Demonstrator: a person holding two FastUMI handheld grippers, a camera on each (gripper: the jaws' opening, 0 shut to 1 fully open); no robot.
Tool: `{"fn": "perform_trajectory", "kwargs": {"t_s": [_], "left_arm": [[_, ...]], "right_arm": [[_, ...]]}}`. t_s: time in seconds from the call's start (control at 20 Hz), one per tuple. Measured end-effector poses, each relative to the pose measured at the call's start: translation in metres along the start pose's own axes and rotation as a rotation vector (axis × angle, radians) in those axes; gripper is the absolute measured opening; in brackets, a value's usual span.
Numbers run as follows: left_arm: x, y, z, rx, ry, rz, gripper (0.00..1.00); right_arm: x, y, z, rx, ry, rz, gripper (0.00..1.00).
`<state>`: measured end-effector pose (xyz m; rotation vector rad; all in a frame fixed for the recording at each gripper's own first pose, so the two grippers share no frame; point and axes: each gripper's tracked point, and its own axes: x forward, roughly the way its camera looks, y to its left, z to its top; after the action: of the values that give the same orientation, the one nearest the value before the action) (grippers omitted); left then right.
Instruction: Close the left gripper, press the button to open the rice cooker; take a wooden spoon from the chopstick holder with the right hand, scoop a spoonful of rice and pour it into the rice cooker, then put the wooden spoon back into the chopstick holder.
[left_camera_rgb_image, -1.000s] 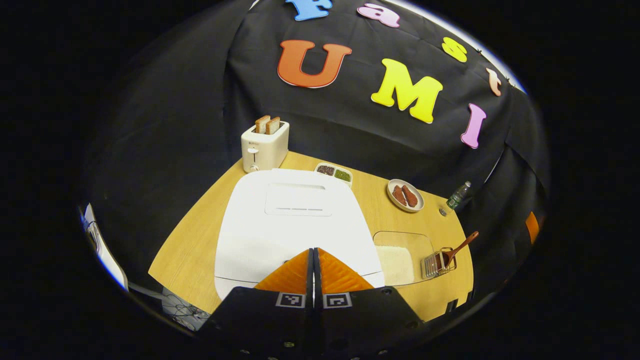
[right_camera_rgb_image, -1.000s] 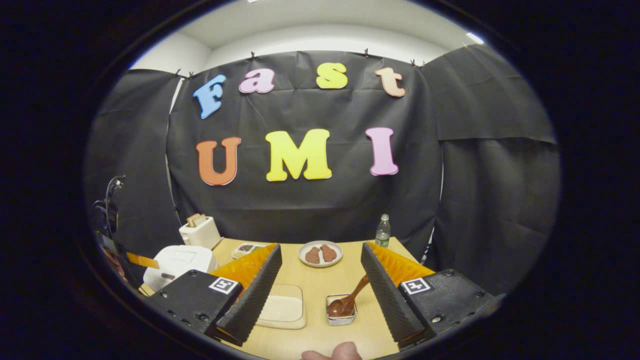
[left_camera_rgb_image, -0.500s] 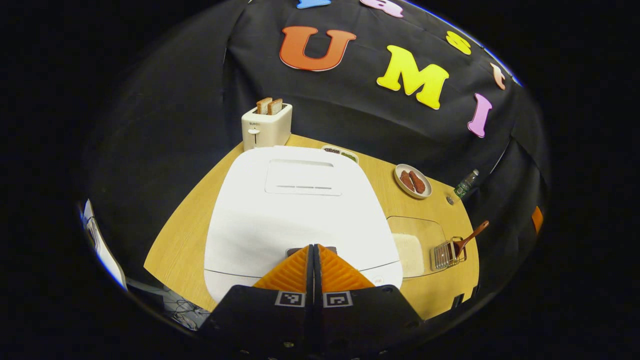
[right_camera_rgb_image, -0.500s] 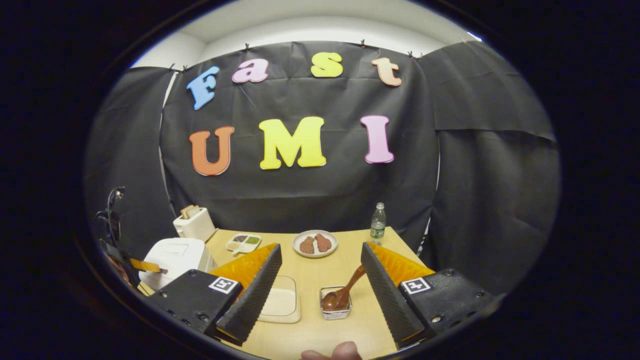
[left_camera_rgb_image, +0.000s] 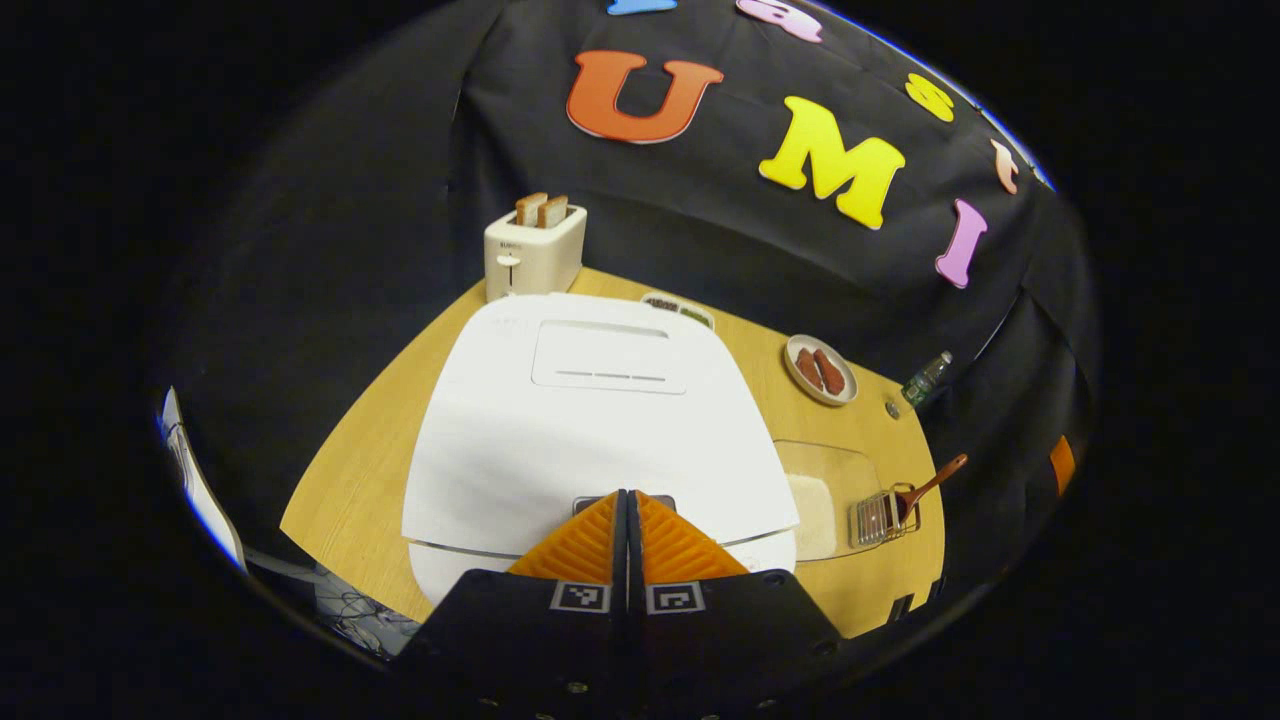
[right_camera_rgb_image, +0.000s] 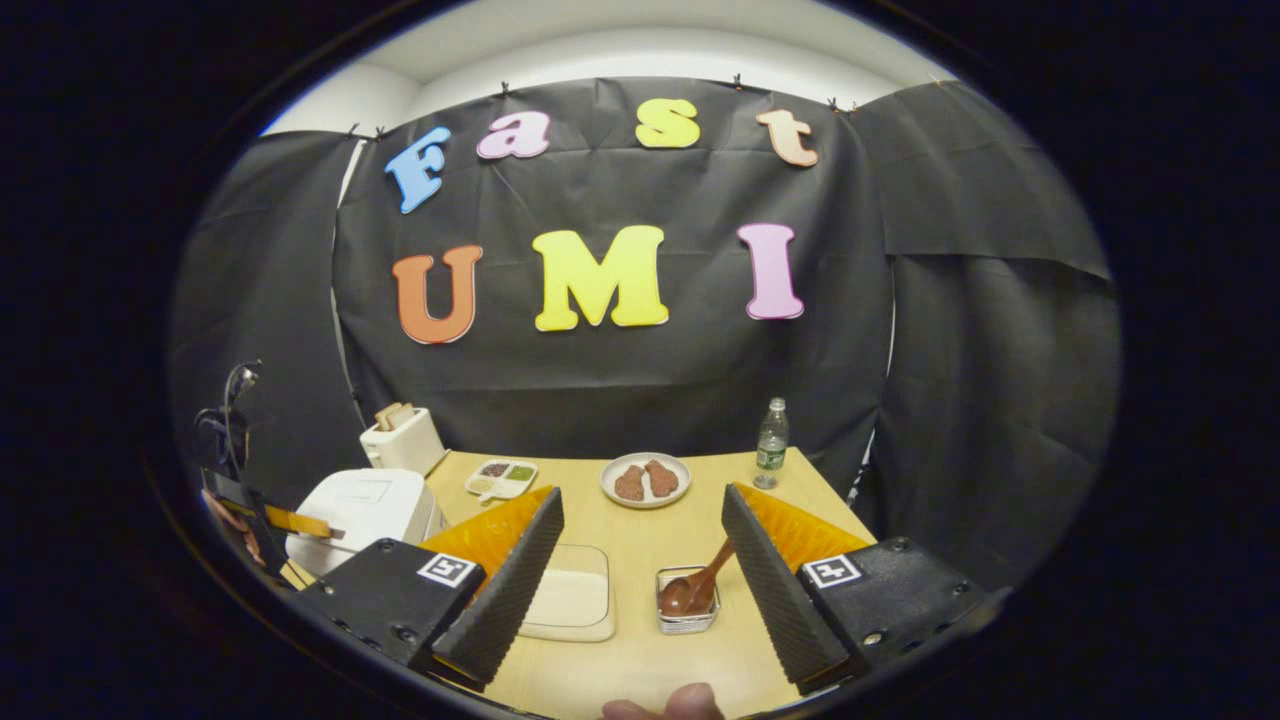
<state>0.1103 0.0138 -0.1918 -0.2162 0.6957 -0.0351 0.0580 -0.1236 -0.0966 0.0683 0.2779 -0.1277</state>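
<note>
Your left gripper (left_camera_rgb_image: 627, 497), pressed together, touched the white rice cooker's (left_camera_rgb_image: 590, 420) grey button (left_camera_rgb_image: 585, 503); your right gripper (right_camera_rgb_image: 642, 535) stayed spread.

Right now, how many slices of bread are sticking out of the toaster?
2. Both slices of bread stand side by side in the top slots of the toaster, at the back of the table behind the rice cooker. Their lower parts are hidden inside.

Left gripper view: close above cooker (left_camera_rgb_image: 590, 420), looking steeply down. Right gripper view: low over table (right_camera_rgb_image: 640, 660) front edge, facing wall. Shared: cooker (right_camera_rgb_image: 365, 505), toaster (left_camera_rgb_image: 533, 255), plate (right_camera_rgb_image: 645, 480), holder (right_camera_rgb_image: 688, 598).
</note>
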Motion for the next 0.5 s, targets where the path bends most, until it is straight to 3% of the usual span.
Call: {"fn": "perform_trajectory", "kwargs": {"t_s": [0.25, 0.35, 0.45, 0.5], "left_arm": [[-0.033, -0.015, 0.101, 0.098, -0.299, 0.03, 0.01], [-0.036, -0.015, 0.128, 0.132, -0.373, 0.05, 0.08], [-0.04, -0.025, 0.15, 0.131, -0.423, 0.022, 0.11], [-0.044, -0.026, 0.16, 0.128, -0.448, 0.018, 0.23]], "right_arm": [[-0.002, -0.017, 0.01, -0.006, -0.02, -0.034, 1.0], [-0.005, -0.021, 0.015, -0.007, -0.031, -0.04, 1.0], [-0.006, -0.025, 0.017, -0.016, -0.039, -0.048, 1.0], [-0.007, -0.027, 0.017, -0.016, -0.039, -0.052, 1.0]]}}
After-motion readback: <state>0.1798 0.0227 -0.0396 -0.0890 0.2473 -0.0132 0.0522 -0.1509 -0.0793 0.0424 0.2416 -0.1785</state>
